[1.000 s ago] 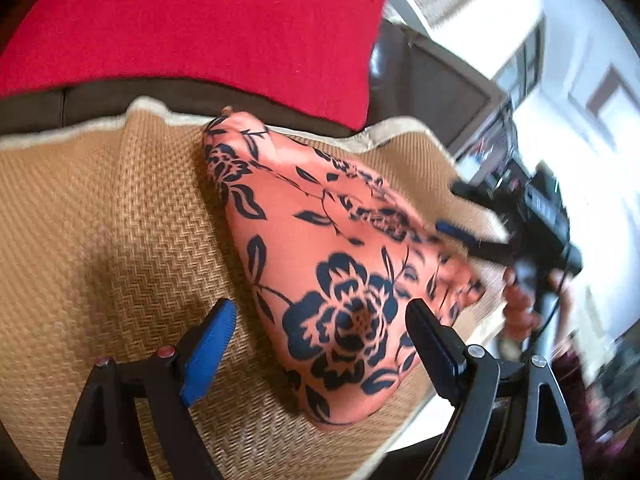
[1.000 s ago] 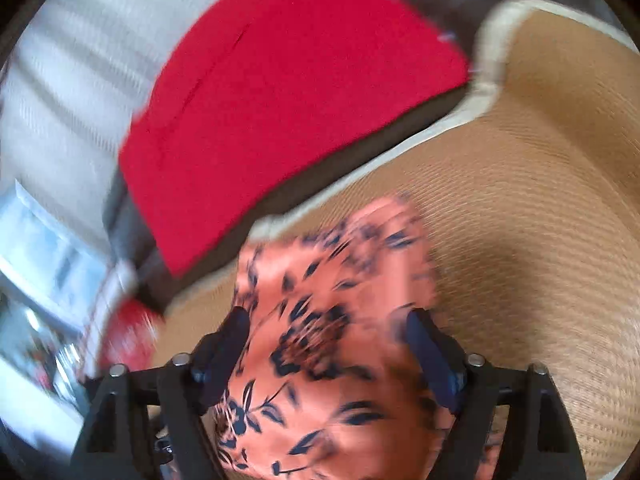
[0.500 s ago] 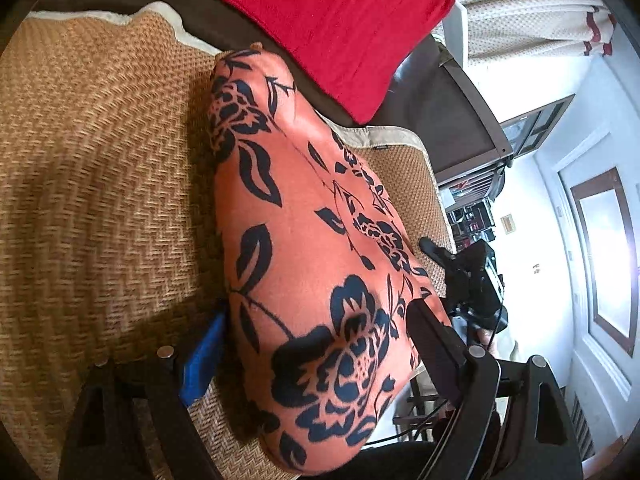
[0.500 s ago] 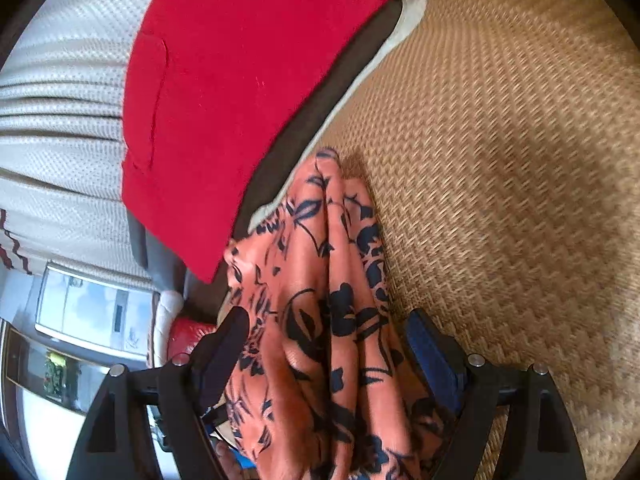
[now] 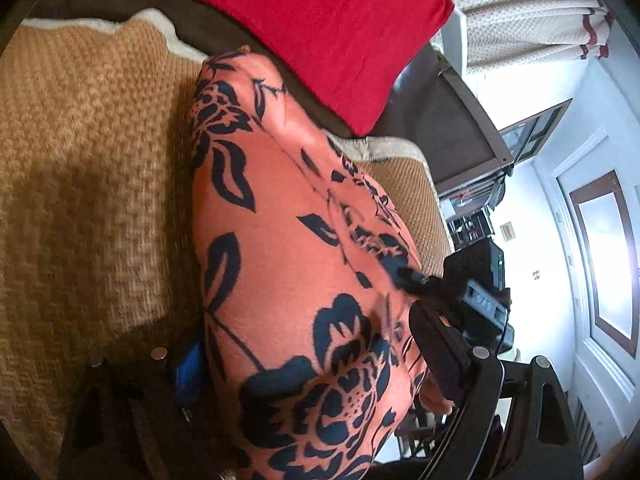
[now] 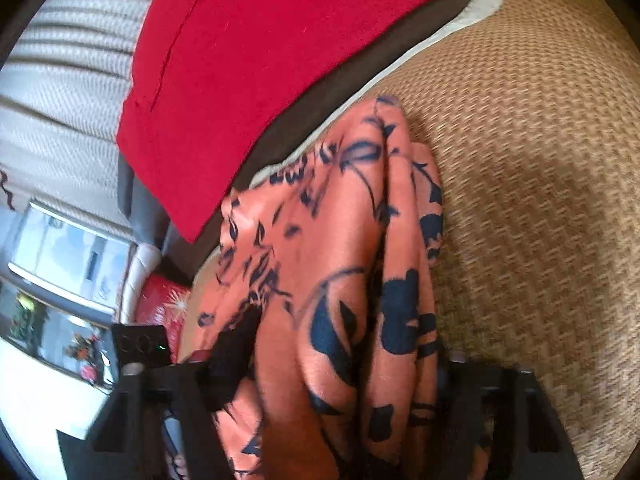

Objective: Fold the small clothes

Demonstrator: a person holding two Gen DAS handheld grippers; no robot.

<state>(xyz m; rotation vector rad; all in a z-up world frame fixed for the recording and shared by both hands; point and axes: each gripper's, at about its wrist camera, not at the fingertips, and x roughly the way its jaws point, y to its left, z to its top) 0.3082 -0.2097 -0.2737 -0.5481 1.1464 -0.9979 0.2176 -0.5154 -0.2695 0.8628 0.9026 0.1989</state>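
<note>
Garment (image 5: 304, 264): orange fabric with a dark floral print, draped in loose vertical folds over a woven tan mat (image 5: 88, 184), its upper corner close to the mat's pale border; the near end lies between the jaws of both tools.

Handling (a judgement): light, soft and limp, with a faint sheen that suggests it may slide between smooth pads. It will hold no shape of its own, so a fold must be laid down on the mat, not dropped. Best taken at a hem or corner, gathering all layers at once; a pinch in mid-panel would likely lift only one ply.

Left gripper (image 5: 312, 364): jaws stand wide apart, cloth lying between them; the blue pad on one side is just beside the fabric edge, the dark finger on the other at its far edge. No squeeze on the cloth is evident.

Right gripper (image 6: 340, 360): its jaws have just been closing, with bunched folds of the garment between them; the blurred picture does not settle whether the pads press on the cloth yet.

Left wrist view only: the broad, smoother face of the garment, the other tool at the cloth's edge, a bright window and dark furniture beyond the mat.

Right wrist view only: the garment's gathered pleats seen edge-on, a pale ribbed surface behind the red cushion (image 6: 280, 60), and a small red object past the mat's border.

Both views: the cushion on a dark seat behind the mat.
</note>
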